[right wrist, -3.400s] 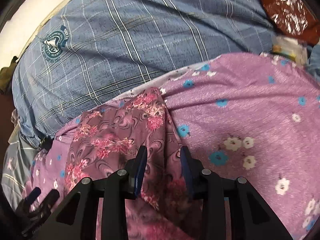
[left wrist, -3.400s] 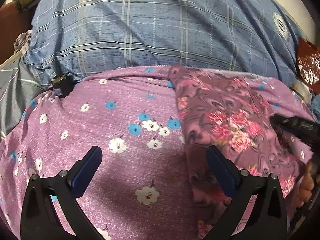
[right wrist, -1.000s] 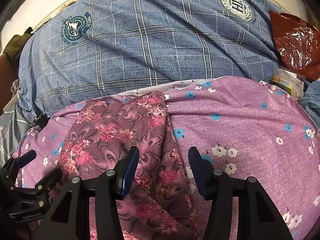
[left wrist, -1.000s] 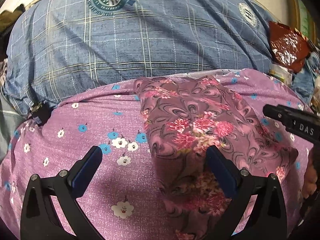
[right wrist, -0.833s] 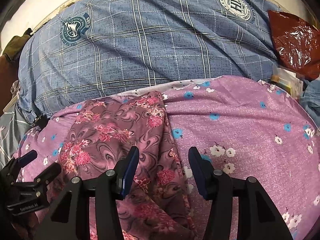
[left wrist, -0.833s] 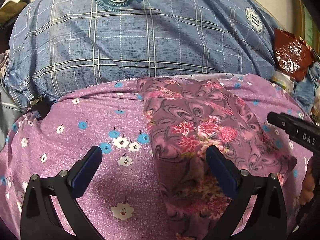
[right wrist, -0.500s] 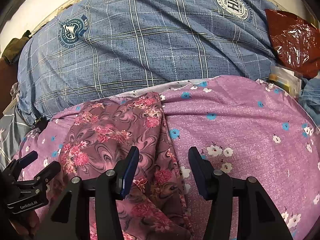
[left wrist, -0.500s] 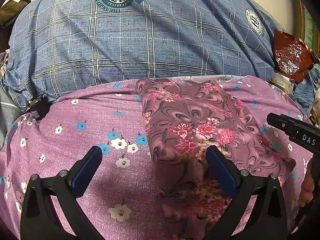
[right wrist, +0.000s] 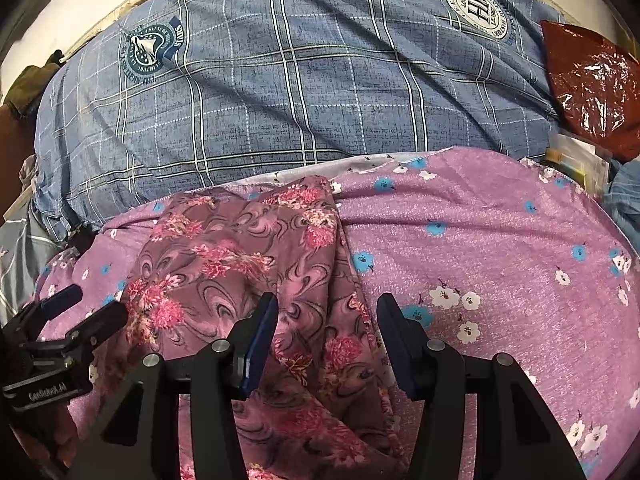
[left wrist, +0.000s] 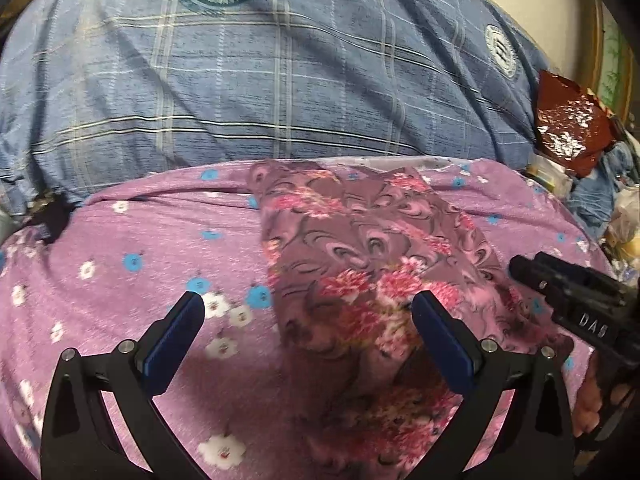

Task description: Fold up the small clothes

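1. Since both grippers hang empty above the cloth, the job in hand looks like picking the next grasp: the left gripper (left wrist: 308, 320) stands wide open, the right gripper (right wrist: 326, 320) about half open, neither holding anything.
2. The garment (left wrist: 372, 264), a mauve piece with pink flowers, lies as a long folded strip on the purple blanket (left wrist: 132, 240) that covers the bed, its far end near the blanket's back edge, just short of the blue checked quilt (right wrist: 300, 92).
3. I would take the near end at both corners (one gripper each), pinching all layers together.
4. Carry it towards the far end and lay it edge on edge.
5. The thin fabric will likely slip and crease, so move slowly and keep it taut.
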Demonstrator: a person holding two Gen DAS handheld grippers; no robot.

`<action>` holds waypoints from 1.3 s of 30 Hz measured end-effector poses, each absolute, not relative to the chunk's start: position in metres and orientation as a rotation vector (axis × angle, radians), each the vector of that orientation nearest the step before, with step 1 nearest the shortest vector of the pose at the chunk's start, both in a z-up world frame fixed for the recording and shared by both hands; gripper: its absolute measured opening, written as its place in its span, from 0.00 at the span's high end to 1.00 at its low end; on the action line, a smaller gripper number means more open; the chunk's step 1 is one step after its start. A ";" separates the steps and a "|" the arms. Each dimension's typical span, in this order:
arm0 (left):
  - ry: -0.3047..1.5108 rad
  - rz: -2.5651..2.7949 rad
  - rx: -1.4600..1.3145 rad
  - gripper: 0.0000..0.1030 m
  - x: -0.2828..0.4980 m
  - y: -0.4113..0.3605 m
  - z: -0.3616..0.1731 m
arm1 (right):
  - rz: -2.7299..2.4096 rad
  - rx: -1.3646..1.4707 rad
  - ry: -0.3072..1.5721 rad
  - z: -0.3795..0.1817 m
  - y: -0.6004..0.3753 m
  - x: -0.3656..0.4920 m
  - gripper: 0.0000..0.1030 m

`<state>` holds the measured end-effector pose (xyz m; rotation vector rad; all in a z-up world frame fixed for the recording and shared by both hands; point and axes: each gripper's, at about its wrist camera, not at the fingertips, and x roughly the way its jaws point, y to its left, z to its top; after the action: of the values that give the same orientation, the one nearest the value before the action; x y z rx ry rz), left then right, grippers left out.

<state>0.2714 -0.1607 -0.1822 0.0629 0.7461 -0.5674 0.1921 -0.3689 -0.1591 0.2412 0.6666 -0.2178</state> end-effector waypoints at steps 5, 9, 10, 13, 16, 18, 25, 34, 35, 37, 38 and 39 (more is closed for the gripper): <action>0.827 -0.670 0.053 0.00 0.284 -0.167 -0.190 | -0.137 0.270 0.672 -0.164 -0.379 0.194 0.44; 0.850 -0.675 0.024 0.00 0.292 -0.163 -0.193 | -0.095 0.347 0.675 -0.168 -0.397 0.196 0.40; 0.854 -0.676 0.016 0.00 0.294 -0.162 -0.194 | -0.089 0.363 0.678 -0.170 -0.400 0.197 0.40; 0.872 -0.686 -0.016 0.00 0.298 -0.160 -0.198 | -0.070 0.415 0.702 -0.177 -0.412 0.203 0.40; 0.903 -0.708 -0.041 0.00 0.303 -0.162 -0.203 | -0.035 0.462 0.723 -0.184 -0.418 0.207 0.39; 0.923 -0.730 -0.063 0.01 0.306 -0.164 -0.207 | 0.006 0.505 0.749 -0.190 -0.422 0.212 0.37; 0.946 -0.782 -0.094 0.10 0.307 -0.170 -0.208 | 0.100 0.620 0.799 -0.210 -0.428 0.225 0.35; 0.927 -0.733 -0.039 0.09 0.301 -0.179 -0.210 | 0.016 0.373 0.797 -0.194 -0.381 0.229 0.43; 0.923 -0.728 -0.027 0.09 0.300 -0.181 -0.210 | -0.004 0.339 0.793 -0.192 -0.377 0.228 0.43; 0.916 -0.722 -0.017 0.09 0.299 -0.182 -0.210 | -0.027 0.298 0.783 -0.191 -0.373 0.227 0.43; 0.916 -0.721 -0.017 0.09 0.299 -0.182 -0.210 | -0.044 0.274 0.780 -0.190 -0.370 0.226 0.43; 0.917 -0.721 -0.021 0.09 0.300 -0.181 -0.210 | -0.053 0.261 0.778 -0.189 -0.368 0.226 0.43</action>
<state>0.2999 -0.1813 -0.2104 -0.0209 0.9166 -0.7206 0.2262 -0.3683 -0.1893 0.2607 0.7782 -0.0527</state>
